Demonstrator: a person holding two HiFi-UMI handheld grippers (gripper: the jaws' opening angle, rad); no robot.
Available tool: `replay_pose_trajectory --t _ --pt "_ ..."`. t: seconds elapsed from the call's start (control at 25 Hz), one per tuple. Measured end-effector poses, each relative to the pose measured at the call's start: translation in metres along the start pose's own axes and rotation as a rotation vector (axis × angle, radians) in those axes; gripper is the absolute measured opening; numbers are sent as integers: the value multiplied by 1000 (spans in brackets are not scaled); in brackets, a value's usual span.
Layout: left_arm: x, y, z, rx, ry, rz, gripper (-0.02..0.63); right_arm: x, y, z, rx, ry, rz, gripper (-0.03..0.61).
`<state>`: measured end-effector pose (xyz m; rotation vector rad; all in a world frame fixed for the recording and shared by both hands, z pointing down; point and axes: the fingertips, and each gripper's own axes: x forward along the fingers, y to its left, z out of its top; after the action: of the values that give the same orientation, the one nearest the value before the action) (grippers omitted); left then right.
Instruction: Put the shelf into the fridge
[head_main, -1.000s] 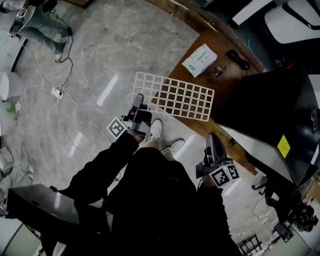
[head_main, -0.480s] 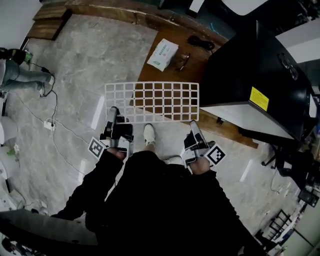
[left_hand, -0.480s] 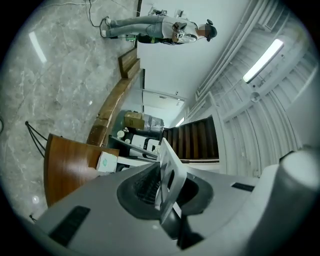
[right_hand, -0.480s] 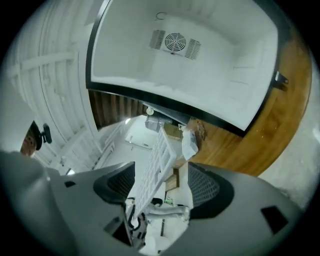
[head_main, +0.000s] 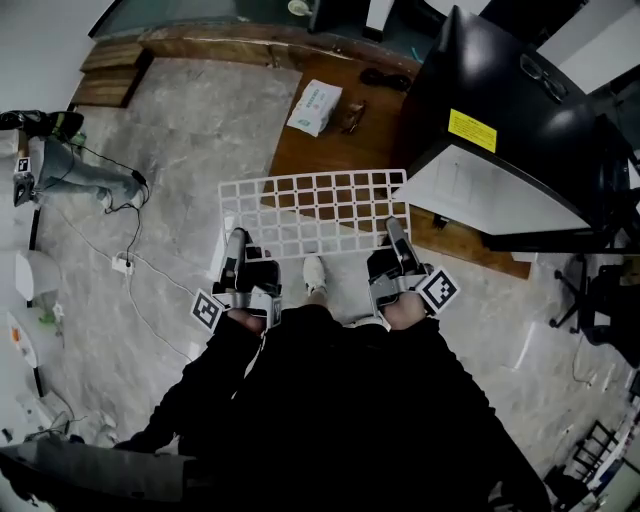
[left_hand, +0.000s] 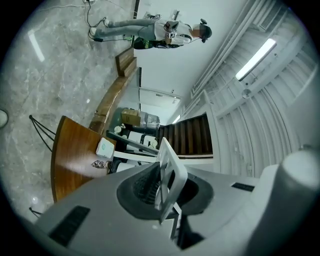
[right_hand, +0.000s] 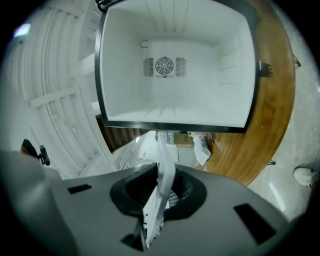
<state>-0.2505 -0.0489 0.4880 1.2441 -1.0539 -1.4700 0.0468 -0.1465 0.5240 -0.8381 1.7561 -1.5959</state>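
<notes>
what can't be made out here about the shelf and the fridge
- Inside of the fridge: in the head view its dark top hides most of it; only the right gripper view looks in.
- Grid of the shelf: seen edge-on in both gripper views.
- Print on the yellow label: too small, head view.
- Print on the white packet: too small, head view.

We see black long sleeves, left sleeve and right sleeve, cuffs ending at the wrists. Black trousers, plain matte fabric. One white shoe.
</notes>
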Motion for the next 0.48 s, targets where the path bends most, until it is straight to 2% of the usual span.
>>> replay_pose_trajectory --t 0.16,0.32,0.48 --pt "-17 -4 -53 25 28 20 38 -52 11 34 -19 -58 22 34" --pt "-26 -19 -88 61 103 26 37 -100 25 47 -33 -112 28 34" --pt "-30 -19 -148 72 172 38 36 -158 32 87 -42 -192 25 34"
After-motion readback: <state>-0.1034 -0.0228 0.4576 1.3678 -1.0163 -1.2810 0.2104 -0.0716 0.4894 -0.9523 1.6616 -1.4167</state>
